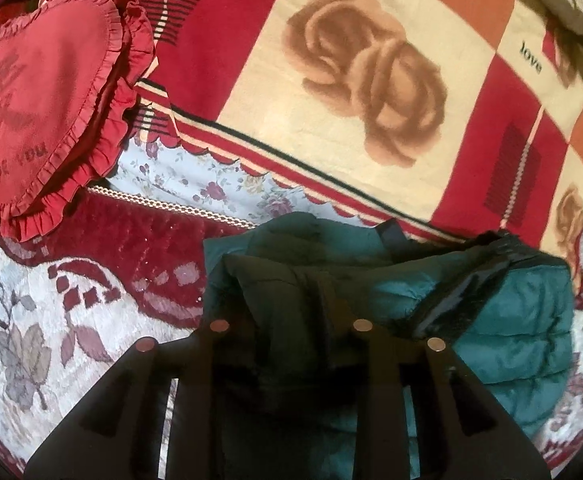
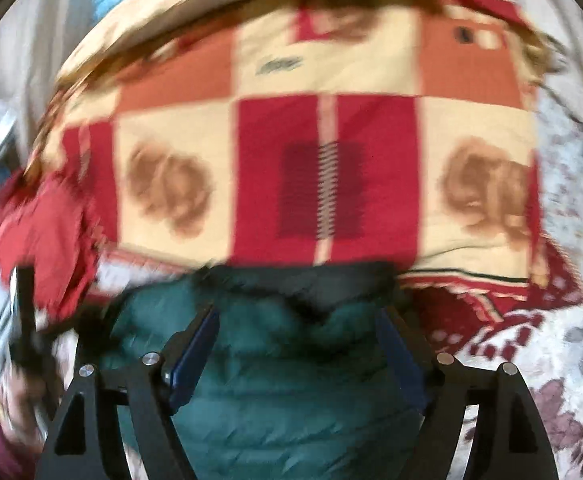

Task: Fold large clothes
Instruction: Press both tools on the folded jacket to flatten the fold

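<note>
The teal quilted jacket (image 1: 511,320), lying folded on the bed below the rose blanket (image 1: 371,80), looks puffy, soft and slippery, best pinched at hem or collar; the left hand-held gripper (image 1: 287,332) seems clenched on dark fabric, its tips hidden, while the blurred right hand-held gripper (image 2: 297,356) hangs released.

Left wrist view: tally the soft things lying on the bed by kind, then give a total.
Green puffer jacket: 1
Red heart-shaped cushion: 1
Rose-patterned blanket: 1
Floral bedspread: 1
Total: 4
</note>
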